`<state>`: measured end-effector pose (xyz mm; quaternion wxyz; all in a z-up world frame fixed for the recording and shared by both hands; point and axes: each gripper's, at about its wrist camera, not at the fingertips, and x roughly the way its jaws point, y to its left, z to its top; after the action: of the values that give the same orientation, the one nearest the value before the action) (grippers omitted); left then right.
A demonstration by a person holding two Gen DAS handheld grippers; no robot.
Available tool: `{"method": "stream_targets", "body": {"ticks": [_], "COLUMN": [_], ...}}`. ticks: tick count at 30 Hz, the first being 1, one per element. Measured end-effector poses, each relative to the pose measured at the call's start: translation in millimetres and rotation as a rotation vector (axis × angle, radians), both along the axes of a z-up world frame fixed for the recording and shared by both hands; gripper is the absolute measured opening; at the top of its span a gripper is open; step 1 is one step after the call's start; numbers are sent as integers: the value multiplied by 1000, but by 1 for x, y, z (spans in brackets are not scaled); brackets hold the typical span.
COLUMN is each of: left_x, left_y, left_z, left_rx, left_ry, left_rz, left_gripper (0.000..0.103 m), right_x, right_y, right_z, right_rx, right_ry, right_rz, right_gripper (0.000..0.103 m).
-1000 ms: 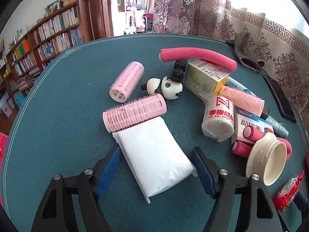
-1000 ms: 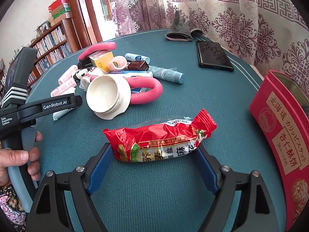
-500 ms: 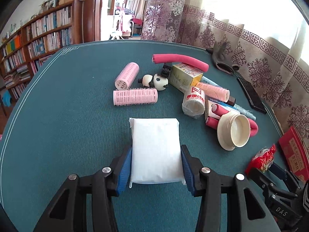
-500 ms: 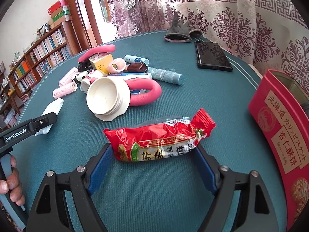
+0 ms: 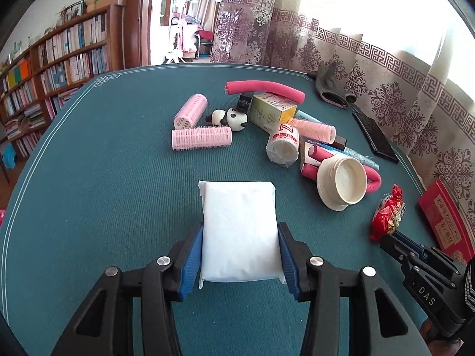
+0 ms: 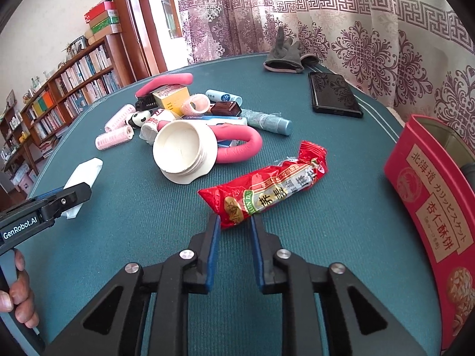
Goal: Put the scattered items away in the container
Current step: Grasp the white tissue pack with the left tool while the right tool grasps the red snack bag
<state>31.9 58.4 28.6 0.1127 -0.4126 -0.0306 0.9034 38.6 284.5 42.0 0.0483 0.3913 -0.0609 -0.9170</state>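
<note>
Nearest to us, the left hand-held gripper (image 5: 240,256) is clamped on the white packet (image 5: 239,228), its blue pads pressed flat against the packet's two long sides near its near end. The packet's long axis runs straight away from us, between the fingers, over the green desk (image 5: 104,178). The right hand-held gripper (image 6: 234,227) has just been closing, and its jaws now stand narrow, pinching the near end of the red snack packet (image 6: 267,187). That packet's long axis runs diagonally, from the pinched end up and to the right, its crimped far end pointing toward the red tin (image 6: 430,204) standing at the right edge of the desk. Farther off lies the scattered heap: a cream lid (image 6: 182,151), a pink foam roller (image 6: 240,146), pink hair curlers (image 5: 202,138). Beyond them we see a black phone (image 6: 334,95) near the curtain.
</note>
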Motion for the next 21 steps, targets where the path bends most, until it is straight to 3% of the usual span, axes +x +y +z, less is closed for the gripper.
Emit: {"method": "stream_targets", "body": {"ticks": [3, 4, 5, 6, 7, 8, 9, 12, 18, 19, 21], "left_x": [2, 2, 2, 2, 2, 2, 2, 3, 4, 4, 3], "left_y": [1, 2, 2, 3, 4, 4, 5, 5, 1, 0, -2], "left_z": [-1, -2, -3, -3, -4, -5, -5, -6, -7, -8, -9], "left_rx": [1, 2, 4, 7, 8, 10, 13, 20, 37, 40, 44], "left_ry": [-1, -1, -3, -4, -5, -7, -9, -9, -14, -16, -20], "left_rz": [-9, -12, -14, -16, -18, -20, -23, -30, -27, -26, -23], "left_gripper": [50, 50, 50, 50, 50, 50, 50, 50, 50, 50, 50], "right_x": [-1, -2, -3, -2, 0, 1, 2, -6, -44, -46, -48], "right_y": [13, 20, 26, 30, 32, 33, 34, 33, 14, 9, -2], "right_z": [-2, -4, -6, -5, -3, 1, 3, 7, -4, -4, -5], "right_rx": [-90, -133, -162, -185, -186, -171, -162, -154, 6, 51, 122], "right_ry": [-17, -37, -54, -53, -46, -38, -23, -36, -100, -85, -79], "right_rz": [-10, -24, -44, -54, -66, -82, -93, -108, -156, -153, -139], "right_gripper": [20, 25, 38, 44, 62, 87, 92, 94, 87, 83, 66]}}
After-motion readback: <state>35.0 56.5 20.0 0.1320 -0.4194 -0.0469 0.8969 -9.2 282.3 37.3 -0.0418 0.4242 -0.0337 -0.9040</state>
